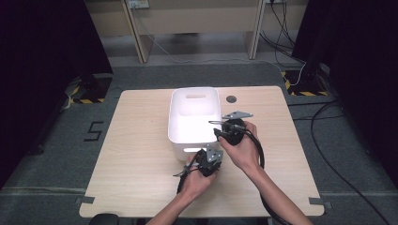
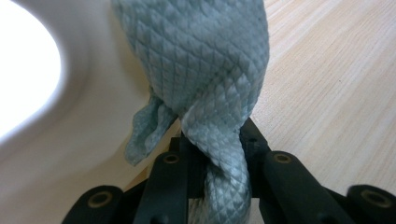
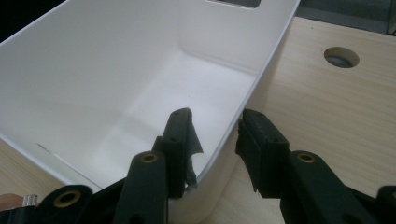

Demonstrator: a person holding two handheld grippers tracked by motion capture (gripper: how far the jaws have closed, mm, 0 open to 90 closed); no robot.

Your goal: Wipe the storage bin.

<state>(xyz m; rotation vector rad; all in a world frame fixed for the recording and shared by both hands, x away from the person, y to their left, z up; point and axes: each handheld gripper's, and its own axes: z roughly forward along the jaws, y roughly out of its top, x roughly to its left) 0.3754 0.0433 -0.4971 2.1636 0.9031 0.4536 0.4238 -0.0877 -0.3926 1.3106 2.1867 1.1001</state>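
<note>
My left gripper (image 2: 212,154) is clamped on a pale green quilted cloth (image 2: 205,70), bunched just beside the near wall of the white bin (image 1: 195,117). My right gripper (image 3: 217,140) straddles the bin's right rim, jaws apart (one inside, one outside). The bin sits on a light wooden table (image 1: 136,159), on grey carpet (image 1: 56,154), with black curtains at the sides.

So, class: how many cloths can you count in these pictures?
1. A pale blue-grey cloth is clamped in the left gripper, beside the white bin. Others may be hidden.
</note>
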